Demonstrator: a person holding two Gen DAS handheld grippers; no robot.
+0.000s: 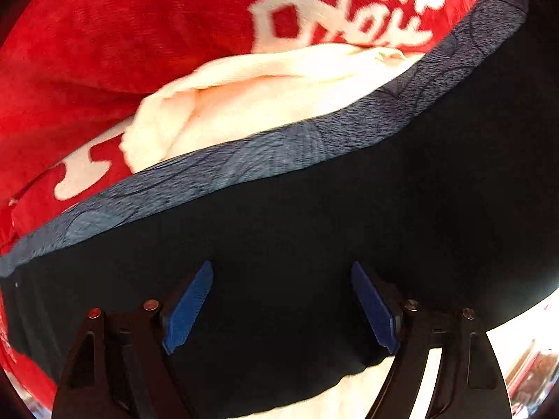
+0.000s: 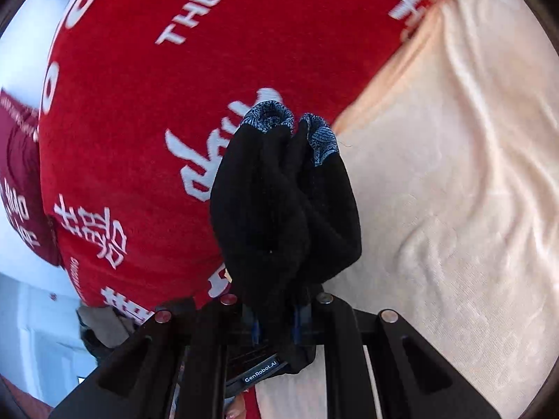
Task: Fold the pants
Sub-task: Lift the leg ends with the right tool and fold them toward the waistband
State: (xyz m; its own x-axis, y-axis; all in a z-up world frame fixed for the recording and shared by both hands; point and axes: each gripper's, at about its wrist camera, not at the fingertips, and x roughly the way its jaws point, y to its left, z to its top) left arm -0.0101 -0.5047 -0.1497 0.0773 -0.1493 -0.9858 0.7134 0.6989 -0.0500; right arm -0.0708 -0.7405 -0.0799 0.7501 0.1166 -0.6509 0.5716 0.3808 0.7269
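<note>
Right hand-held gripper [image 2: 276,317]: jaws clamped tight on a bunched handful of the black pants [image 2: 283,209], fabric bulging out toward 12 o'clock, two blue-grey patterned cuffs [image 2: 269,120] showing at the top of the bunch. Looks like both leg ends are gathered in one pinch.

Left hand-held gripper [image 1: 281,307]: jaws parted, blue pads [image 1: 188,309] apart with nothing pinched between them, pointing down over the pants' flat black panel [image 1: 314,230]. Patterned band [image 1: 279,153] runs from 9 to 1 o'clock beyond the fingers.

Under it all: red printed blanket [image 2: 139,104] at 10–12 o'clock, cream blanket [image 2: 454,174] at 3 o'clock. Can't tell whether it's a bed or a worktop underneath.

Step, my read: leg ends picked up for the first fold, left side pinning or about to grab the other end. Next move needs the right one to carry the cuffs over to the band and line up edges before release; left should keep the panel from dragging.

Count: one pair of pants, two grippers, two blankets.
</note>
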